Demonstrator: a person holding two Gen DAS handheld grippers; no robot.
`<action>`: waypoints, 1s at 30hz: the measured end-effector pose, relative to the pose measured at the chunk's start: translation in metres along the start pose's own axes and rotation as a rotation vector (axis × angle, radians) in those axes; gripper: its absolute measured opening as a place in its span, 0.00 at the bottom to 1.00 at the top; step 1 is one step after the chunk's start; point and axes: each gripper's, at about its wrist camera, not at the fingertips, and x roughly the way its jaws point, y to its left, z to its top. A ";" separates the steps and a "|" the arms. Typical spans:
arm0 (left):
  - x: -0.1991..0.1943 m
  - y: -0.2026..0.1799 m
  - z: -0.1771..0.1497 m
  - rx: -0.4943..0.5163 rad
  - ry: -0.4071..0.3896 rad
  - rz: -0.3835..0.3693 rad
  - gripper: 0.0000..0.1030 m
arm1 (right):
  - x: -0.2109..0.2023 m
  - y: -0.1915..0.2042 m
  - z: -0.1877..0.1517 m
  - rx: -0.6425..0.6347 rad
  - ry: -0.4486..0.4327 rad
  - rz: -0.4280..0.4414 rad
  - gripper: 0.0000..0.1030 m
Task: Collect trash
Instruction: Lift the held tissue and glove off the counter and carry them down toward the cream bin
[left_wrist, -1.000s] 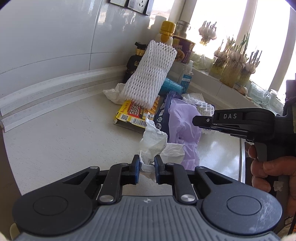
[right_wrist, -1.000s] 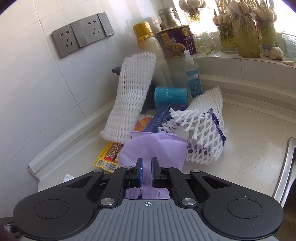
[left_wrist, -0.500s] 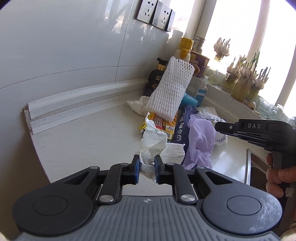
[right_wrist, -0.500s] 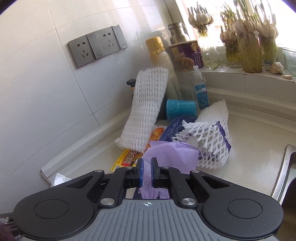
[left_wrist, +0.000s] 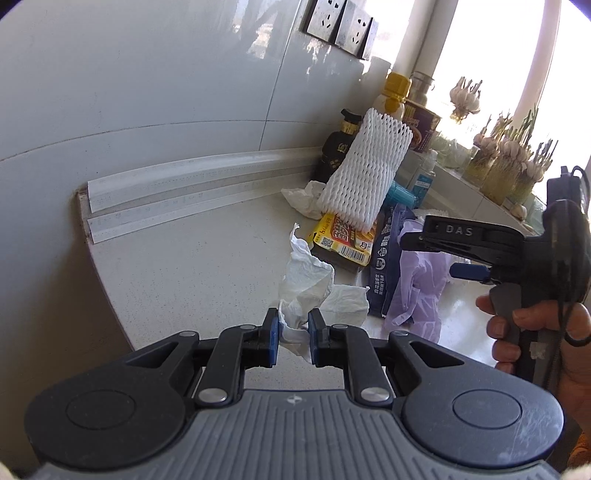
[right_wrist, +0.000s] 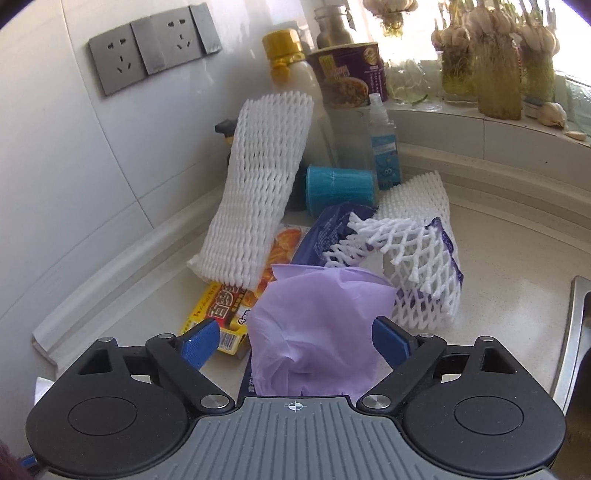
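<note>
The right gripper (right_wrist: 295, 341) is opening its jaws: a moment ago its blue pads were pinched together on the purple disposable glove (right_wrist: 317, 325), and now they are standing wide apart on either side of it, pressing on nothing. The glove is sitting bunched between the spread pads, its lower end trailing under the gripper body, so it seems to be getting released here or regripped; either way it is not secured at this moment. Just ahead of the right gripper are lying a torn white foam fruit net (right_wrist: 410, 273), a dark blue wrapper (right_wrist: 325, 229) and a yellow snack packet (right_wrist: 225, 314), with a taller foam net sleeve (right_wrist: 255, 199) leaning ahead and to its left. The left gripper (left_wrist: 291, 334) is keeping its pads nipped on a crumpled white tissue (left_wrist: 306, 280), which is trailing forward onto the countertop (left_wrist: 192, 266), so that piece looks collected while the glove and the pile ahead are still waiting.
</note>
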 end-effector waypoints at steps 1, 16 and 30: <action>0.001 -0.001 0.000 0.000 0.002 -0.001 0.14 | 0.006 0.002 -0.001 -0.008 0.008 -0.016 0.89; -0.006 0.003 -0.001 -0.001 -0.011 -0.003 0.14 | -0.003 -0.020 -0.006 0.071 -0.041 -0.037 0.10; -0.035 0.024 0.003 -0.006 -0.004 0.043 0.14 | -0.063 -0.002 -0.001 0.064 -0.139 0.083 0.03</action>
